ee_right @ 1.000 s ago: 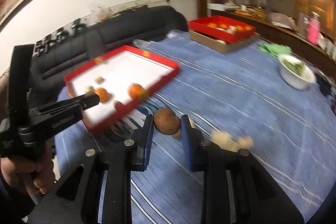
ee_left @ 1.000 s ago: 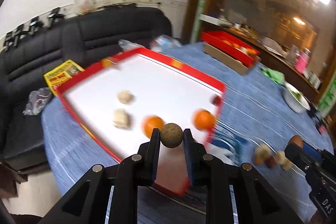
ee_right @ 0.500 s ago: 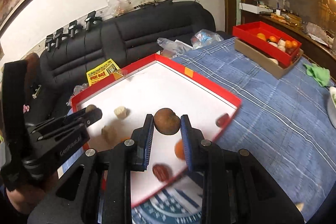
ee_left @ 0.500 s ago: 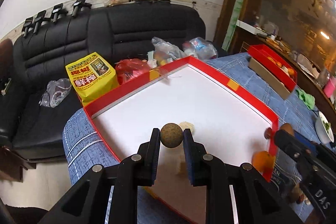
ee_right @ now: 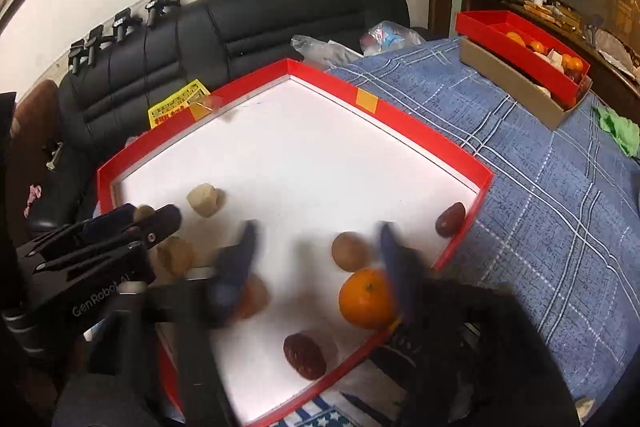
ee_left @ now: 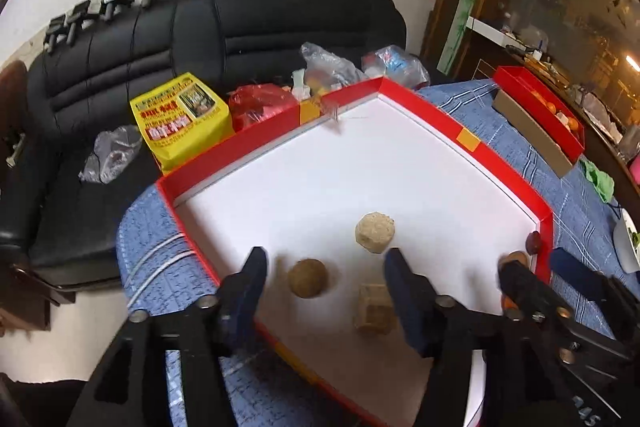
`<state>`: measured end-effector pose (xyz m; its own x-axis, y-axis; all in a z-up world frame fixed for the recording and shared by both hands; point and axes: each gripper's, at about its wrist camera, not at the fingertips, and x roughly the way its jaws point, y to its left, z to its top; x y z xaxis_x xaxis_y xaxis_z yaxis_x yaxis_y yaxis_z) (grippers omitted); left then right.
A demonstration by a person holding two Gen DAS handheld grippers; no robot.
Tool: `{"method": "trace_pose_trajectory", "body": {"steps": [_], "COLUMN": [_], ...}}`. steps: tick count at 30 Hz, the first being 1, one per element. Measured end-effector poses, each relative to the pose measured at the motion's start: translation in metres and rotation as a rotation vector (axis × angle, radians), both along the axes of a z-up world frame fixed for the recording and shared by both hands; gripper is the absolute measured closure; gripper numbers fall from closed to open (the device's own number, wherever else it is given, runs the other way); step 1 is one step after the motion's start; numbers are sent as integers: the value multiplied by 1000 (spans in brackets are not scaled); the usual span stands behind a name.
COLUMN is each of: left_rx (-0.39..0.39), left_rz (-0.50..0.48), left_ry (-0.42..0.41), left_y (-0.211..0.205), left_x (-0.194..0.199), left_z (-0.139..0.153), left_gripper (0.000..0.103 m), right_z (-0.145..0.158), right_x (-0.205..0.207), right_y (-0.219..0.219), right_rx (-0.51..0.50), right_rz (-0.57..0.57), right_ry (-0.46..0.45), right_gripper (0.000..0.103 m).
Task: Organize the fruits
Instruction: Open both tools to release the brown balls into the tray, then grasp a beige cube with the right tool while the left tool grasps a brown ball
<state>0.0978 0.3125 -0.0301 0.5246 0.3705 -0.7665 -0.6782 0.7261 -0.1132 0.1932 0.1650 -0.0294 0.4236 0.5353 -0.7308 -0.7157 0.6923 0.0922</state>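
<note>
Over the red tray (ee_left: 432, 119), the left gripper (ee_left: 324, 291) is opening, a round brown fruit (ee_left: 307, 277) loose between its jaws. The right gripper (ee_right: 316, 259) is opening too, its brown fruit (ee_right: 351, 251) lying free inside the tray.

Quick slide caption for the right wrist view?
Right tool opening above the red tray, brown fruit free between its jaws, beside an orange.

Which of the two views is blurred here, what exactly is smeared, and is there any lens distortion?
Right wrist view: the right gripper is motion-smeared, jaws opening, while the orange stays fairly sharp. Left wrist view: mostly crisp, left gripper only slightly soft. Both: fisheye bending of the red tray, dark corners.
</note>
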Motion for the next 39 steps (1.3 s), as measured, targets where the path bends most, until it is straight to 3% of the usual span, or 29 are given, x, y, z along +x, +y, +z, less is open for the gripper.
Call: {"method": "trace_pose_trajectory", "body": {"steps": [5, 10, 14, 18, 21, 27, 30, 34, 39], "left_rx": [18, 42, 51, 39, 35, 37, 50, 52, 29], "left_rz": [-15, -120, -268, -407, -468, -483, -491, -529, -570], "left_ry": [-85, -155, -158, -125, -91, -61, -55, -47, -20], "left_y": [-23, -76, -132, -180, -201, -213, -214, -221, -231], "left_x": [-22, -39, -41, -37, -32, -27, -20, -5, 19], "left_z": [22, 34, 30, 15, 4, 0, 0, -3, -12], "left_gripper": [36, 35, 35, 35, 35, 35, 35, 35, 35], "right_z": [29, 50, 40, 12, -2, -16, -21, -30, -31], "right_x": [-21, -45, -53, -52, -57, -51, -38, -20, -18], "right_y": [-40, -130, -200, -261, -277, -260, -247, -240, -245], "right_rx": [61, 141, 133, 89, 72, 25, 4, -29, 4], "right_rz": [-10, -102, -201, -324, -340, -296, -306, -348, -343], "right_ry": [-67, -128, -118, -36, 9, 32, 36, 38, 51], "right_gripper": [32, 32, 32, 32, 32, 34, 49, 81, 88]}}
